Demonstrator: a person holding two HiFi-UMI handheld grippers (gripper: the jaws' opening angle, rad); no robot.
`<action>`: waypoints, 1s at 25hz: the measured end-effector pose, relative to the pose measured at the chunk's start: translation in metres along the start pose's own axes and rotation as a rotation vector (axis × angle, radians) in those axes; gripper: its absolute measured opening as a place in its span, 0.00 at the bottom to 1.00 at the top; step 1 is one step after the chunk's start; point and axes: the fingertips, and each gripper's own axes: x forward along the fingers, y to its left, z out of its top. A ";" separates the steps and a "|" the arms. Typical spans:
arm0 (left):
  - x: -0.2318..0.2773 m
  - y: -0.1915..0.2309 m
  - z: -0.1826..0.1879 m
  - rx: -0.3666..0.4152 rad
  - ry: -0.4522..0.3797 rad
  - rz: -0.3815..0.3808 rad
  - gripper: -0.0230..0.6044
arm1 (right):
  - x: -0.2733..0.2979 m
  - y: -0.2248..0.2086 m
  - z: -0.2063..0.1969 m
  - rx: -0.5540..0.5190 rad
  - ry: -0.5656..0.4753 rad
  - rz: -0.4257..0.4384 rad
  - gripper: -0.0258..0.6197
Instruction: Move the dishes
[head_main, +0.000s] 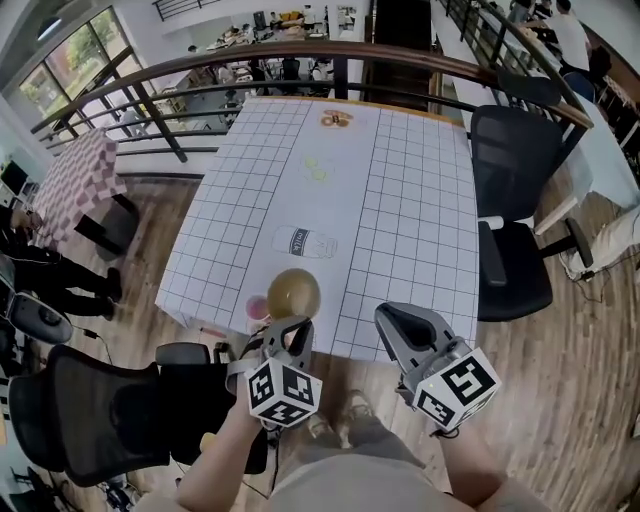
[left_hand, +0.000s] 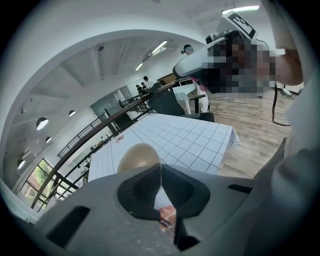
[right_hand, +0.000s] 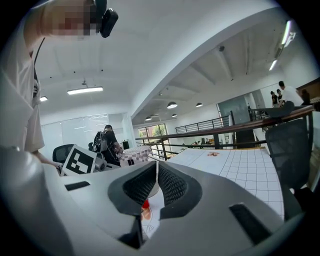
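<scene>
Head view: the desk (head_main: 400, 200), under a white grid cloth, is seen from its near edge.
Tan bowl (head_main: 293, 292): set upright on the desk at the near edge, left of centre.
Pink dish (head_main: 258, 306): small, set just left of the bowl; whether the two touch cannot be told.
Clear packet (head_main: 305, 242): laid flat behind the bowl, toward mid-desk.
Brown item (head_main: 336, 120): placed near the far edge, well apart from the bowl; its kind cannot be made out.
Left gripper (head_main: 290, 327): jaws are clenched together with nothing gripped. The tip is pointed at the bowl and held just short of it.
Right gripper (head_main: 393, 318): jaws are likewise closed on nothing. It is held to the right of the bowl, apart from it, at the desk's near edge.
Left gripper view: the jaws are seen meeting in a thin seam, with the bowl directly beyond them and the grid cloth behind.
Right gripper view: the jaws are seen closed, with the desk stretching away at the right.
Office chair (head_main: 510, 200): black, parked at the desk's right side.
</scene>
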 end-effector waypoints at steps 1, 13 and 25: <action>0.009 -0.001 -0.004 -0.004 0.015 -0.008 0.06 | 0.003 -0.005 -0.005 0.006 0.009 -0.003 0.08; 0.087 -0.035 -0.067 0.057 0.166 -0.124 0.06 | 0.030 -0.023 -0.062 0.098 0.111 -0.021 0.08; 0.116 -0.075 -0.123 0.070 0.288 -0.204 0.06 | 0.018 -0.009 -0.095 0.108 0.184 -0.014 0.08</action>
